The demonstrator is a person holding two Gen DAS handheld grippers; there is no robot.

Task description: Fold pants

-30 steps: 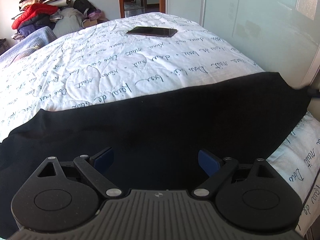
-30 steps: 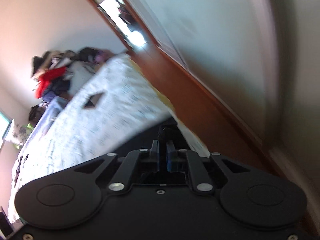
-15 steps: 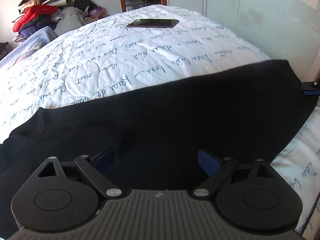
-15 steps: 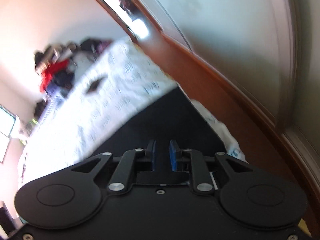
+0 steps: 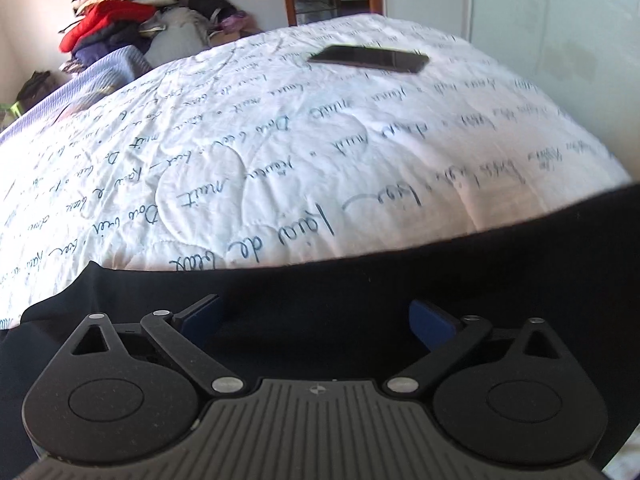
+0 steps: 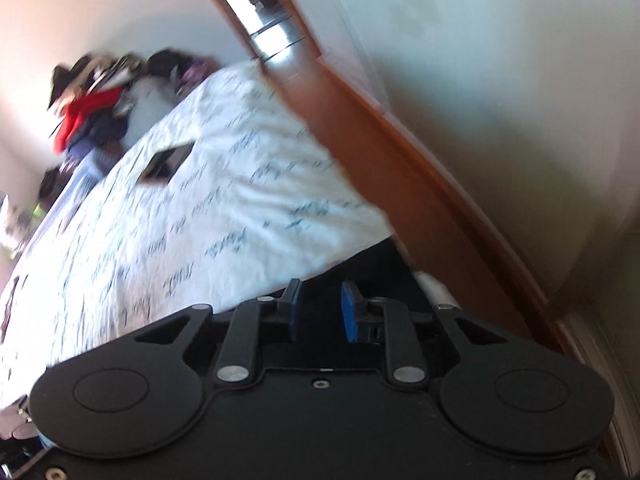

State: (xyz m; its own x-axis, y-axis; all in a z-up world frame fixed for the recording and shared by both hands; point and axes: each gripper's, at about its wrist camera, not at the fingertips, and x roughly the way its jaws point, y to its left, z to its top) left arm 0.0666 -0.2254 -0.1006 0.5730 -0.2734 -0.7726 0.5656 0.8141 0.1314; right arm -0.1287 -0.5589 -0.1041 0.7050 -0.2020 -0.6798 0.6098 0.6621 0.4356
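Bed (image 5: 280, 152): right gripper (image 6: 320, 312) fingers now apart.

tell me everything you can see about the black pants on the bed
The black pants look like plain, soft, matte fabric, spread flat across the near edge of the white quilt with script print. Their far edge runs nearly straight, with a few wrinkles at the left end. Neither the left gripper nor the right gripper grips them; both are open above the cloth.

Right gripper over the black pants at the bed's edge

The right gripper (image 6: 320, 310) hangs with blue pads parted and nothing between them, above the black pants (image 6: 360, 268) on the script-printed white quilt (image 6: 224, 216); a dark phone (image 6: 166, 162) lies farther up the bed, a blurred clothes pile (image 6: 92, 108) beyond.
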